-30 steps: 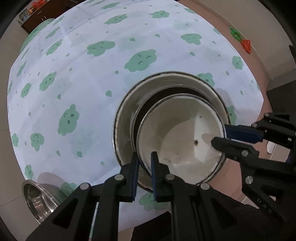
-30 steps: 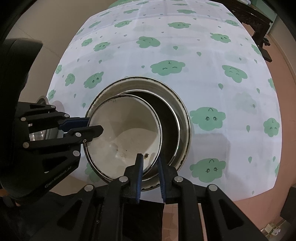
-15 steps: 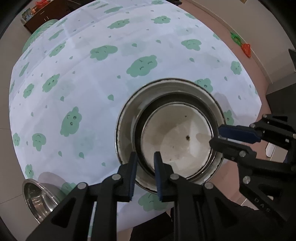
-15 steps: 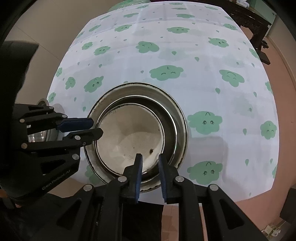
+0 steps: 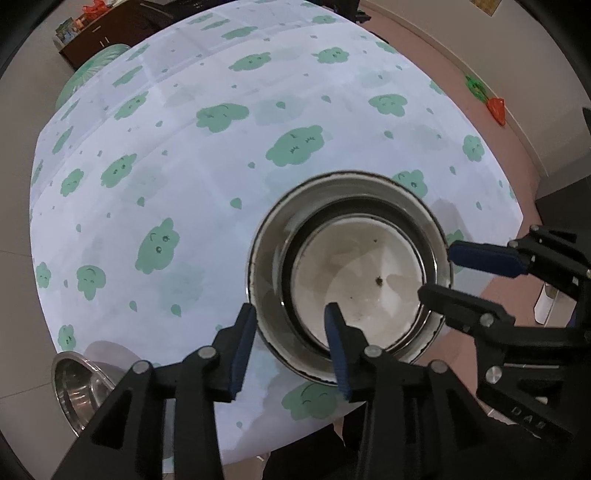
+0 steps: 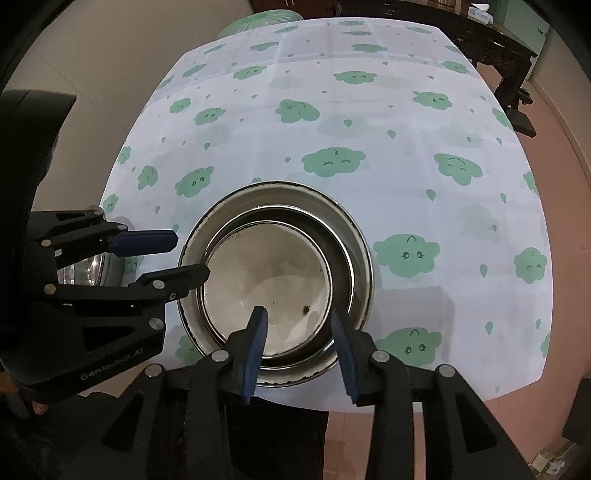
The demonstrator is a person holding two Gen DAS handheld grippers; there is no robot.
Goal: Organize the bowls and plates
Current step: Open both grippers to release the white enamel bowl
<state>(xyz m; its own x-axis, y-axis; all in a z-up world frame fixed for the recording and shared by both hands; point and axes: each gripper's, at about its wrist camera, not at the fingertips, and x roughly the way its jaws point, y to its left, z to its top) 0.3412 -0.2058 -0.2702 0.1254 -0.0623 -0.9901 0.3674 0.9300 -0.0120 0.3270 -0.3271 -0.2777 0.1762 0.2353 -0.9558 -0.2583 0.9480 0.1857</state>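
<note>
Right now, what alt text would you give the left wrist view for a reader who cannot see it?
A white bowl sits nested in a stack of steel bowls on a cloud-print tablecloth. The left gripper and right gripper straddle the rims on two sides, their fingers opening off them. Another steel bowl stands apart at the table's edge.

Domestic setting, most likely a dining area in a home. Evidence: a counter covered with a white cloth printed with green smiling clouds; nested bowls standing on it at lower centre of the frame; dark wooden furniture at upper right; a dark cabinet at upper left; reddish tiled floor and plain beige walls.
</note>
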